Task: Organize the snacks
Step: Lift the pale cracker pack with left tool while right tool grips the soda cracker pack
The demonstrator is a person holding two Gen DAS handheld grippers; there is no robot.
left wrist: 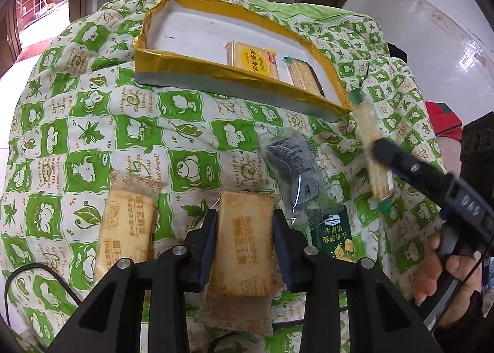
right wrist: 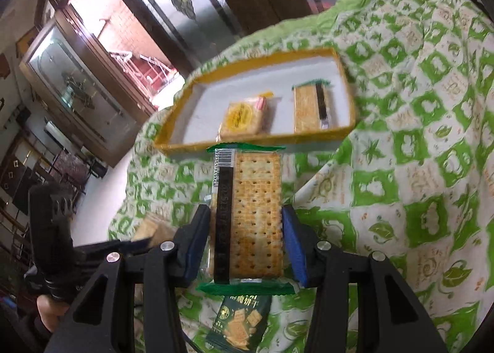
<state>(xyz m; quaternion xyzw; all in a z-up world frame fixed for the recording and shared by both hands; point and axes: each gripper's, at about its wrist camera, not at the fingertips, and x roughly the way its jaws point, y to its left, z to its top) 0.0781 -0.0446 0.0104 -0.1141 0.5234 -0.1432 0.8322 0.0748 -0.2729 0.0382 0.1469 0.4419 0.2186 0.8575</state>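
"牛肉馅酥脆饼干" on dark green packet (left wrist: 335, 240), "チーズビスケット" on tan biscuit packet (left wrist: 126, 229), barcode on cracker pack (right wrist: 247, 211)

Both wrist cams close, angled down; share tray (left wrist: 234, 64) (right wrist: 256, 137).

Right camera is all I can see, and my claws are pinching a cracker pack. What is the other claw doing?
Observer: The left gripper is shut on a tan biscuit packet.
Operator: Are there more like that one?
Observer: Yes, a second tan packet lies on the cloth just beside it.
Operator: Anything else out there?
Observer: A clear wrapper with something dark inside lies in front of the tray.
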